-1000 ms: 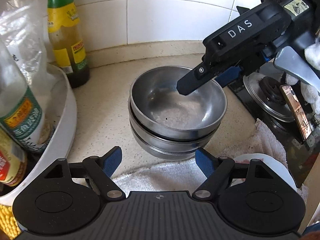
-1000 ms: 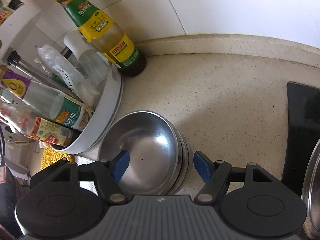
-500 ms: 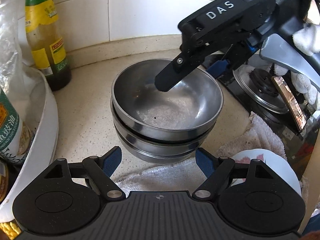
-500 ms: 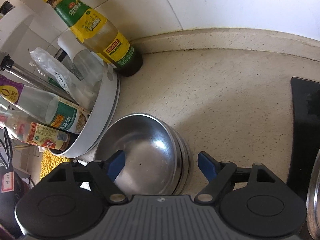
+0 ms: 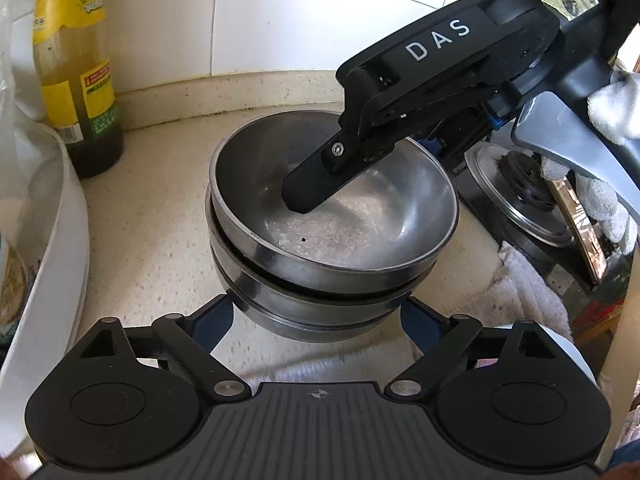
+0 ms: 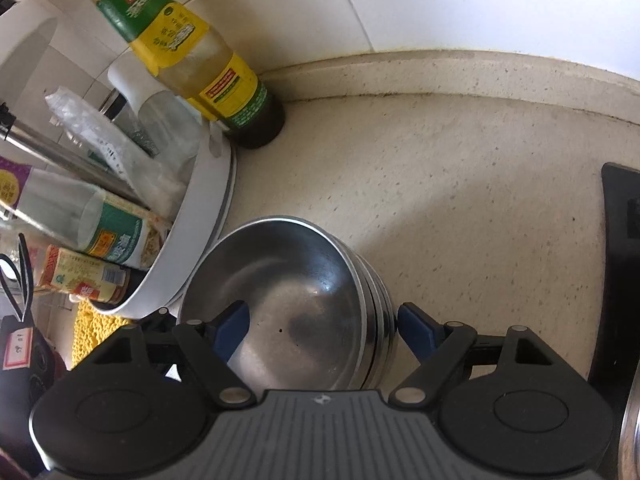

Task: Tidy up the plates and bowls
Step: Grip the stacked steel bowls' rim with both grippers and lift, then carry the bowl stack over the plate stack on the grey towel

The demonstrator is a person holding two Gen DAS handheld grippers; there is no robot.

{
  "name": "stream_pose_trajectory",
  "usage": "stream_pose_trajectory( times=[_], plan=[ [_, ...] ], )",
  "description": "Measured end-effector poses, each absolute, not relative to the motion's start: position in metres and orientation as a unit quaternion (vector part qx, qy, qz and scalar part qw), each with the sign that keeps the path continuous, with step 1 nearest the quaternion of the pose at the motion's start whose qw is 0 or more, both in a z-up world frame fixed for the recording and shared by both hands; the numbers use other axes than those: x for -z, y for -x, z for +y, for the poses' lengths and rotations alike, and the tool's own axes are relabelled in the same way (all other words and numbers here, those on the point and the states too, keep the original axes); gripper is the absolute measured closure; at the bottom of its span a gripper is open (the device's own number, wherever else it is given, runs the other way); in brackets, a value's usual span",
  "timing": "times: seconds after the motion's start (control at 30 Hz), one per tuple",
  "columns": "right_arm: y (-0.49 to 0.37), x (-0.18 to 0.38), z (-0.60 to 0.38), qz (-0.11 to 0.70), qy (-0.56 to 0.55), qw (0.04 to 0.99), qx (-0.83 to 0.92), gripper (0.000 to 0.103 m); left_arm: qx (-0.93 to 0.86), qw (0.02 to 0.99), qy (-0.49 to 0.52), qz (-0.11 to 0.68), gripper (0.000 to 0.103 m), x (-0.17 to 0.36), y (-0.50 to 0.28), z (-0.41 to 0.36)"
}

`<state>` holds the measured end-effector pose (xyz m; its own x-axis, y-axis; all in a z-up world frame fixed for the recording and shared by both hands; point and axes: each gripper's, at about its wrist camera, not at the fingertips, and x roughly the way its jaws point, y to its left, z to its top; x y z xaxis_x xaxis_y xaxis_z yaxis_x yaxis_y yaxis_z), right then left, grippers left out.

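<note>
Left wrist view: a speckled cream counter (image 5: pixel 152 240) meets a white tiled wall (image 5: pixel 280 20).
White tub: a large round tub (image 6: pixel 208 216) of bottles sits just beside the bowls.
Bowls: a stack of steel bowls (image 5: pixel 332 240) stands on the counter, its near edge beside a white towel (image 5: pixel 520 288).
Left gripper: the left gripper (image 5: pixel 316 320) is spread wide, its blue pads either side of the stack's base, not pinching it.
Right gripper: the right gripper (image 6: pixel 322 330) is spread too; one finger hangs inside the top bowl, the other outside the rim.
Sauce bottle: a yellow-labelled bottle (image 5: pixel 78 76) stands upright by the wall.
</note>
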<state>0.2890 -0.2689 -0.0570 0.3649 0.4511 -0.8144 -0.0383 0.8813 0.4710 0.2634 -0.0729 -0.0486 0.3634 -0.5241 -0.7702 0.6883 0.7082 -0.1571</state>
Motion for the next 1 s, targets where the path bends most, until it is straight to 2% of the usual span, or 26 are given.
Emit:
stream_pose_trajectory(
  times=[0.43,0.83,1.0],
  plan=[
    [-0.325,0.075,-0.278,0.546,-0.183,0.803,-0.151,0.004,0.384,0.823,-0.142,0.395,0.003,0.064,-0.290,-0.102],
    [-0.333,0.081,-0.278,0.542,-0.177,0.805,-0.162,0.003,0.351,0.834,-0.155,0.397,0.001,0.075,-0.293,-0.121],
    [-0.335,0.087,-0.284,0.542,-0.194,0.802,-0.157,0.000,0.346,0.835,-0.156,0.397,0.001,0.077,-0.293,-0.126]
  ],
)
